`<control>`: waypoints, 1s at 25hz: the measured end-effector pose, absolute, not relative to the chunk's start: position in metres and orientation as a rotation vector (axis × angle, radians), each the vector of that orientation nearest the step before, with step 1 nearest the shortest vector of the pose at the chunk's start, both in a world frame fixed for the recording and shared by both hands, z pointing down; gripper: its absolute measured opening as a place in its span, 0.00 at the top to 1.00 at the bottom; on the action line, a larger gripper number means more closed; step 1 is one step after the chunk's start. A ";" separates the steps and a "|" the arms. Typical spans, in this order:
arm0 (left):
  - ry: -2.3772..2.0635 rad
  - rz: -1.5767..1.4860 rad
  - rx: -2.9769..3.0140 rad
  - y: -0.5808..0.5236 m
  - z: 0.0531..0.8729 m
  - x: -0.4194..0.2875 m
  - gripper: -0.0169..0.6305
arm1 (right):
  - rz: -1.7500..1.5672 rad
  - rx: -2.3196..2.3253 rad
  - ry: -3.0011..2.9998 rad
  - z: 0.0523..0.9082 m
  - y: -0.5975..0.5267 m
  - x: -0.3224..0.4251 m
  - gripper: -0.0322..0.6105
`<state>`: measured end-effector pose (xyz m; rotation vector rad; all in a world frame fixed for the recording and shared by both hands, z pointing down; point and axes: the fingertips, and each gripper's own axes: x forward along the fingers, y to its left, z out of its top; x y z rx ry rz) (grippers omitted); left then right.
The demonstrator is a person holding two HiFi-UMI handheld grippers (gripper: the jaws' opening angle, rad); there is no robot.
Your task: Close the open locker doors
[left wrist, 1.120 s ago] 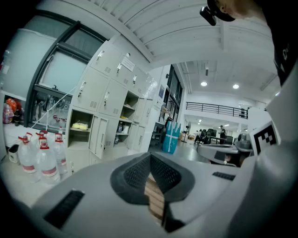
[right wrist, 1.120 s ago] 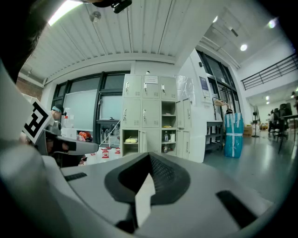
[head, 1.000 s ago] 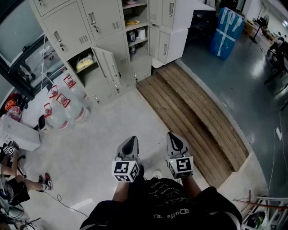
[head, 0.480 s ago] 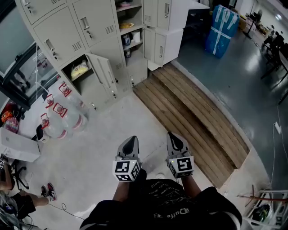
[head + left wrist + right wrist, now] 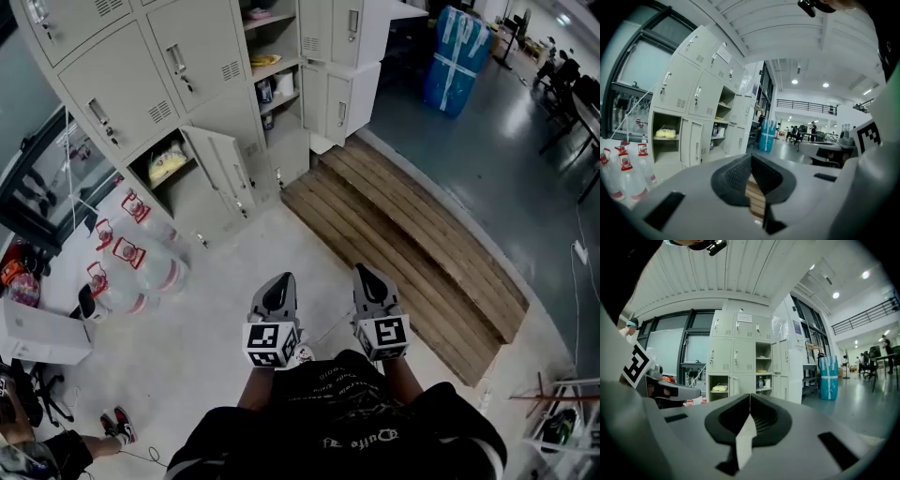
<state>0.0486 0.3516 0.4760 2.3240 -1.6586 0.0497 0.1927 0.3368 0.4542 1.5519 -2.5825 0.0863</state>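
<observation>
A bank of grey lockers [image 5: 178,66] stands ahead at the upper left. One low door [image 5: 223,167] hangs open beside a compartment holding a yellow pack [image 5: 169,165]. A taller column [image 5: 267,66] shows open shelves with small items, and two more doors [image 5: 347,66] stand open to its right. Both grippers are held side by side well short of the lockers, level and pointing at them. My left gripper [image 5: 281,282] [image 5: 751,158] is shut with nothing in it. My right gripper [image 5: 365,273] [image 5: 750,397] is shut and empty too.
Several large water bottles [image 5: 131,253] stand on the floor left of the open low door. A wooden platform [image 5: 403,234] runs along the right. A blue wrapped pack [image 5: 452,56] stands far right, a white box [image 5: 37,333] at the left, and a person's shoes [image 5: 122,427] are at the lower left.
Both grippers have travelled forward together toward the lockers, which now sit a little nearer and lower in the head view. The jaws stay shut.
</observation>
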 end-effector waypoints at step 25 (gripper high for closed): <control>-1.774 0.052 2.204 0.155 0.486 0.023 0.96 | 0.132 1.460 -2.614 0.465 0.102 0.189 0.94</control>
